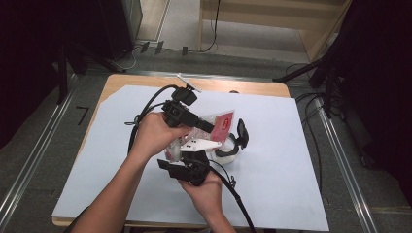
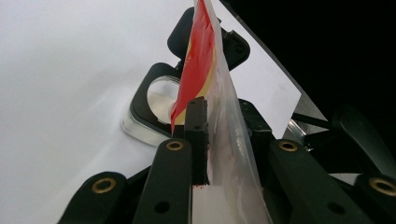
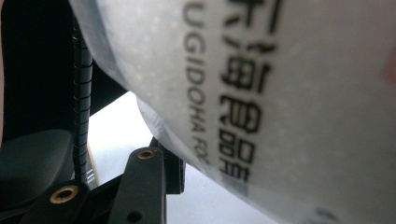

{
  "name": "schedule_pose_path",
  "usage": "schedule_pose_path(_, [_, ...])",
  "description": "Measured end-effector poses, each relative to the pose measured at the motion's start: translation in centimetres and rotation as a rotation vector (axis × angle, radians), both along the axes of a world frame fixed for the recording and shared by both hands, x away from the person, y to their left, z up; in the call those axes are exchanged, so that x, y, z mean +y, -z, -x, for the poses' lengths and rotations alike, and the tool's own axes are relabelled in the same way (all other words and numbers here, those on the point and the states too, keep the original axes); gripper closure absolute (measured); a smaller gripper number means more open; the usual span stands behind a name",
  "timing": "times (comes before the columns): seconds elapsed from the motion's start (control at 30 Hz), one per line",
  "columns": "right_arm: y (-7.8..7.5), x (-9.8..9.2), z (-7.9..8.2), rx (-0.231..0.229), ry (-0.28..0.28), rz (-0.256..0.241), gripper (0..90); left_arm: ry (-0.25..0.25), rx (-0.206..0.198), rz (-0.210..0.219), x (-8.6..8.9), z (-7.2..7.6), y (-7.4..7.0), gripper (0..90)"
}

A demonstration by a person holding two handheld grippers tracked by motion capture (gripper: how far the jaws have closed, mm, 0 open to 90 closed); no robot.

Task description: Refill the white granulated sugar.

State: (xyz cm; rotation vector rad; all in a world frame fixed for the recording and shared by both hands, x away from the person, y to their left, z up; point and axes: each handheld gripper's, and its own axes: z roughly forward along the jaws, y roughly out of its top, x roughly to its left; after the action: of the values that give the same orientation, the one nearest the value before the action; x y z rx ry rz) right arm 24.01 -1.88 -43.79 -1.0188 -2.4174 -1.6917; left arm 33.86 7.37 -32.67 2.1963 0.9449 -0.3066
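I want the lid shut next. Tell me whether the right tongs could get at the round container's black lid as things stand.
Probably not yet. The right tongs look shut on the clear food bag, which the left tongs also clamp. The bag hangs over the round container, though its open lid stands uncovered at the far side.

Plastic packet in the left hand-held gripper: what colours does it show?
Red and yellow print on clear plastic packet, clearest in the left gripper view.
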Motion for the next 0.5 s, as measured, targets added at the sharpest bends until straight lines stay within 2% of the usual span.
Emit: schedule_pose_path(0.5, [-0.02,0.09,0.03,0.0,0.002,-0.011,60.7,-0.006,-0.006,0.0,-0.05,0.09,-0.08,77.8])
